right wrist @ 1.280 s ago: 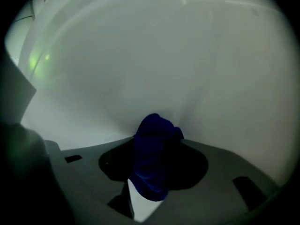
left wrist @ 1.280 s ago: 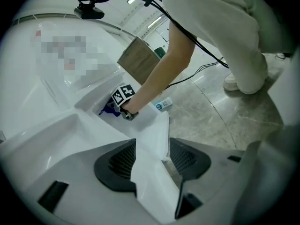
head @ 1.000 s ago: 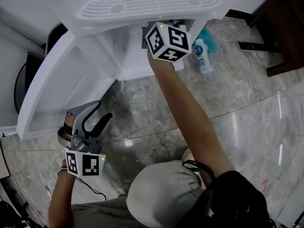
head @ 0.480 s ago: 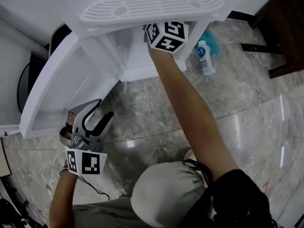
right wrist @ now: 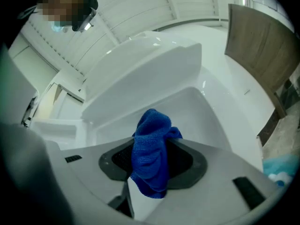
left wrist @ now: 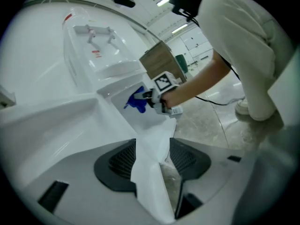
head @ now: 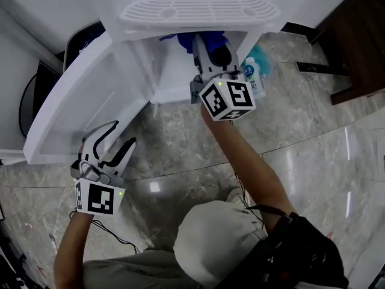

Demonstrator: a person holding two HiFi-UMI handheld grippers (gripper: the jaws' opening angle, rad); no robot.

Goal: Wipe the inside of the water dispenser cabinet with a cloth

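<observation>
The white water dispenser (head: 198, 9) stands with its lower cabinet door (head: 72, 107) swung out to the left. My left gripper (head: 107, 138) is shut on the door's free edge; in the left gripper view the white door panel (left wrist: 150, 172) runs between the pads. My right gripper (head: 207, 56) is at the cabinet's opening, shut on a bunched blue cloth (head: 195, 41). In the right gripper view the cloth (right wrist: 151, 153) hangs between the pads in front of the white cabinet interior (right wrist: 192, 111). The left gripper view shows the cloth (left wrist: 135, 100) at the opening.
A white spray bottle (head: 253, 77) with a blue label lies on the marble floor right of the cabinet, with something teal (head: 260, 54) behind it. Dark wooden furniture (head: 355, 35) stands at the far right. A cable (head: 114, 236) trails near the left arm.
The right gripper has drawn back out of the cabinet toward the person, so the blue cloth now shows at the opening. The left gripper has rolled slightly while staying on the door's edge.
</observation>
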